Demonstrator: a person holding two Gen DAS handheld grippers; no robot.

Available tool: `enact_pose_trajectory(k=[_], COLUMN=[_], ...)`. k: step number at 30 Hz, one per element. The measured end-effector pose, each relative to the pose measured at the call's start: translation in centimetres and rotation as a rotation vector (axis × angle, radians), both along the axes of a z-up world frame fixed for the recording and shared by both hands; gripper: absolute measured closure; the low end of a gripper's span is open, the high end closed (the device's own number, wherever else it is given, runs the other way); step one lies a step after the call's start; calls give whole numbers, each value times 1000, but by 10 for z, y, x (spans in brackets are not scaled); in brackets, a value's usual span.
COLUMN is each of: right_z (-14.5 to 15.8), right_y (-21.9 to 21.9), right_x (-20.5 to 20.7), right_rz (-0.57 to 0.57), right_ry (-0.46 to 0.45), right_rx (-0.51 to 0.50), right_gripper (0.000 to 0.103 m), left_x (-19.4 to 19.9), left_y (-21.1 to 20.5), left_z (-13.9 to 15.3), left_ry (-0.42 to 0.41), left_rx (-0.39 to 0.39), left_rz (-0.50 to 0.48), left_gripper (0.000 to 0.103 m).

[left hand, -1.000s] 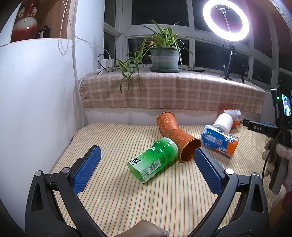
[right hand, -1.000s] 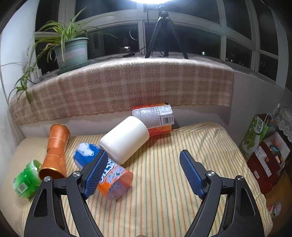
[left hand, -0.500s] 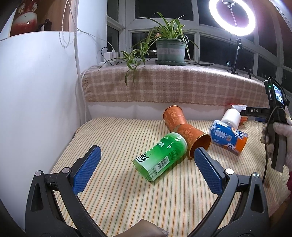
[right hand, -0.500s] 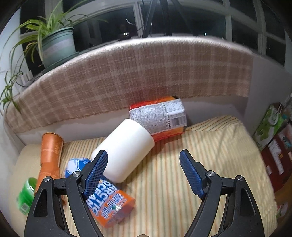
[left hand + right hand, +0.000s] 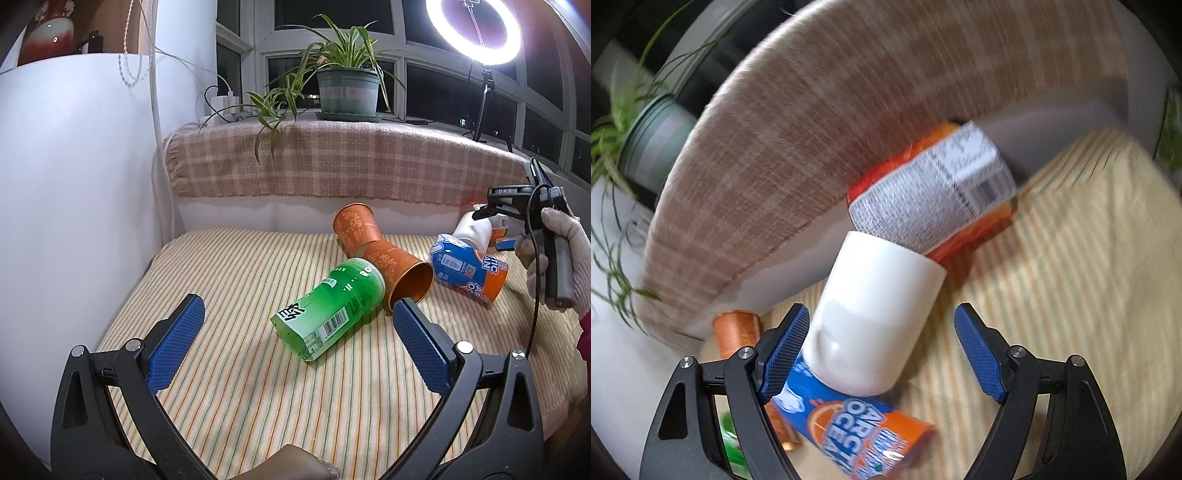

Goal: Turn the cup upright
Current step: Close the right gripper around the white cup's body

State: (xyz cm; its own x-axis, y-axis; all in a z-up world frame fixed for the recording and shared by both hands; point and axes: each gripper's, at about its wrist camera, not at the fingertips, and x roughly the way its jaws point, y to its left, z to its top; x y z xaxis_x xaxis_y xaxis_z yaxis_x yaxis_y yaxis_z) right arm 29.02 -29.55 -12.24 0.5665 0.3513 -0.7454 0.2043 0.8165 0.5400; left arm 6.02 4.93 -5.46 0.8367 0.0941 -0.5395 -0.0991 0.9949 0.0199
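Observation:
A white cup (image 5: 875,314) lies on its side on the striped cloth, leaning on a blue-and-orange cup (image 5: 849,428). My right gripper (image 5: 882,354) is open and tilted, its fingers either side of the white cup's lower end, the left pad close to it. In the left wrist view the white cup (image 5: 474,230) shows far right, behind the right gripper's body (image 5: 517,206). My left gripper (image 5: 295,347) is open and empty, held above the cloth in front of a green cup (image 5: 328,310). Two copper cups (image 5: 380,251) lie on their sides beyond it.
An orange cup with a white label (image 5: 934,199) lies against the back ledge. A plaid cloth (image 5: 332,162) covers the sill, with a potted plant (image 5: 347,92) and a ring light (image 5: 474,29) on it. A white wall (image 5: 74,203) stands to the left.
My right gripper has moved forward and down to the white cup and rolled sideways; its view is blurred. My left gripper has drifted slightly, staying open.

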Motion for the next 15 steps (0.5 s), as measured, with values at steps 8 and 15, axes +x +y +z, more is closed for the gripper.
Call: enact_pose_trajectory(k=[8, 15], right_z=[-26, -40], right_y=[1, 12], right_x=[17, 27], right_rz=[-36, -32], right_ry=[91, 117], right_rx=[163, 209], right_gripper=[22, 23], left_x=[0, -1], left_y=[8, 15], left_z=[-2, -3], left_ry=[3, 5], left_rx=[0, 0], left_rz=[15, 31], left_gripper=[0, 0])
